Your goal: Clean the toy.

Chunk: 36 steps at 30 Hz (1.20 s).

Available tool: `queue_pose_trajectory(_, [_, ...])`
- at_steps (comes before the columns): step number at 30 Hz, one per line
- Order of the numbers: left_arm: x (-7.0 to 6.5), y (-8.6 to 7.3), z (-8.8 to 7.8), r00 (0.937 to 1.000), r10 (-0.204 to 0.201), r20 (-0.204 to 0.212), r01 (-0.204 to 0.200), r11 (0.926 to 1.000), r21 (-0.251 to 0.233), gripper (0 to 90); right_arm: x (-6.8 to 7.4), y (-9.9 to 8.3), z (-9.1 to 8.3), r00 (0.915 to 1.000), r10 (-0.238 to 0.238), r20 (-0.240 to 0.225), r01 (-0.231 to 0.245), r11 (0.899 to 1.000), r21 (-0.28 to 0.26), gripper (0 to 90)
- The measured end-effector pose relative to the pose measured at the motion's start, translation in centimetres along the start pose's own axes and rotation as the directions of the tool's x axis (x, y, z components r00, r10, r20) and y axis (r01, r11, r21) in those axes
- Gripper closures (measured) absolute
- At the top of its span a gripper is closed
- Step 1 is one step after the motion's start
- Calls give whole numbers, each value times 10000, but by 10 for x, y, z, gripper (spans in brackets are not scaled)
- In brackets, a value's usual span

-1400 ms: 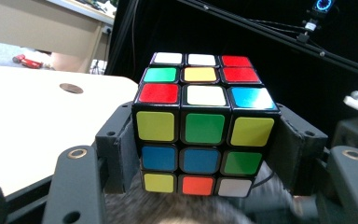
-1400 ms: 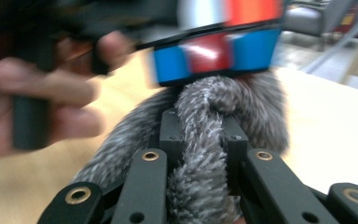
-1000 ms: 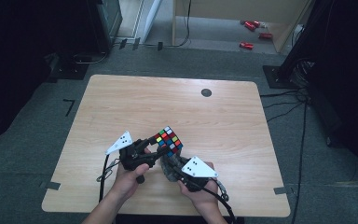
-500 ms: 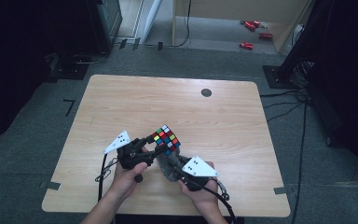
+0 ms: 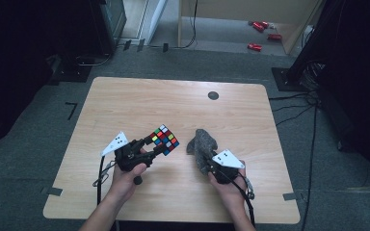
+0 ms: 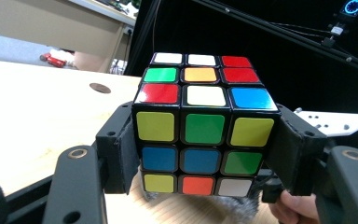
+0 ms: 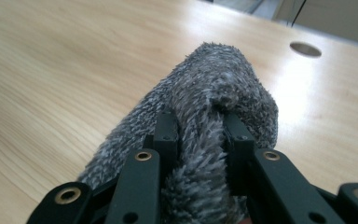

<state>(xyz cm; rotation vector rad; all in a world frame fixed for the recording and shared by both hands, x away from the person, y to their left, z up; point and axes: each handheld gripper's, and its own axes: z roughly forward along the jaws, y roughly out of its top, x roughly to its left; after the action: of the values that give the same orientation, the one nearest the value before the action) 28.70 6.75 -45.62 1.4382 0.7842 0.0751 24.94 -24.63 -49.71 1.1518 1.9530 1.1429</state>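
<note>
Puzzle cube (image 5: pixel 164 139) is held in the left claw (image 5: pixel 157 144), squeezed between the two black jaws and lifted above the wooden worktop (image 5: pixel 139 103). In the left claw view the cube (image 6: pixel 200 126) is seen with many colours: red, white and blue squares along the top edge, yellow and green squares below. A grey fuzzy cloth (image 5: pixel 201 147) is pinched in the right claw (image 5: pixel 207 161), near the front middle of the worktop. In the right claw view the cloth (image 7: pixel 209 116) is bunched up between the jaws and pokes out past them. Cube and cloth are kept apart. A small dark round hole (image 5: pixel 213 95) is seen farther back on the worktop.
</note>
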Motion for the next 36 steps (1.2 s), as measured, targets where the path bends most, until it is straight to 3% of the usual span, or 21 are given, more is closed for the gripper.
queue_pose_trajectory(7, [1, 0, -1, 10000, 32, -36, -32, 10000, 46, 354, -2, -10, 9, 9996, 276, -104, -270, 9980, 576, 726])
queue_pose_trajectory(10, [2, -1, -1, 9999, -16, -126, 17, 10000, 71, 354, -4, -13, 11, 9986, 485, -220, -469, 9967, 658, 672])
queue_pose_trajectory(15, [3, 0, -1, 9998, -51, -213, 53, 9999, 120, 354, -8, -11, 6, 9973, 714, -168, -710, 9972, 244, 467])
queue_pose_trajectory(19, [3, 0, 0, 9996, -147, -243, 150, 9998, 126, 354, -12, -3, -5, 9954, 908, -297, -925, 9938, -615, 262])
queue_pose_trajectory(21, [2, 0, 1, 9995, -204, -260, 207, 9997, 131, 354, -10, 4, -11, 9941, 939, -540, -995, 9887, -1118, 229])
queue_pose_trajectory(24, [-1, 0, 3, 9993, -260, -255, 265, 9994, 205, 354, 0, 14, -16, 9927, 654, -1014, -824, 9813, -1742, 206])
queue_pose_trajectory(27, [-5, 0, 5, 9994, -254, -224, 259, 9994, 236, 354, 8, 17, -17, 9912, 401, -1259, -644, 9787, -1948, 186])
queue_pose_trajectory(29, [-10, 0, 8, 9995, -284, -138, 289, 9989, 363, 354, 24, 23, -19, 9871, -122, -1596, -257, 9721, -2331, 184])
queue_pose_trajectory(36, [-21, -5, 17, 9994, -360, 6, 358, 9974, 627, 354, 49, 30, -20, 9787, -743, -1913, 198, 9620, -2723, 214])
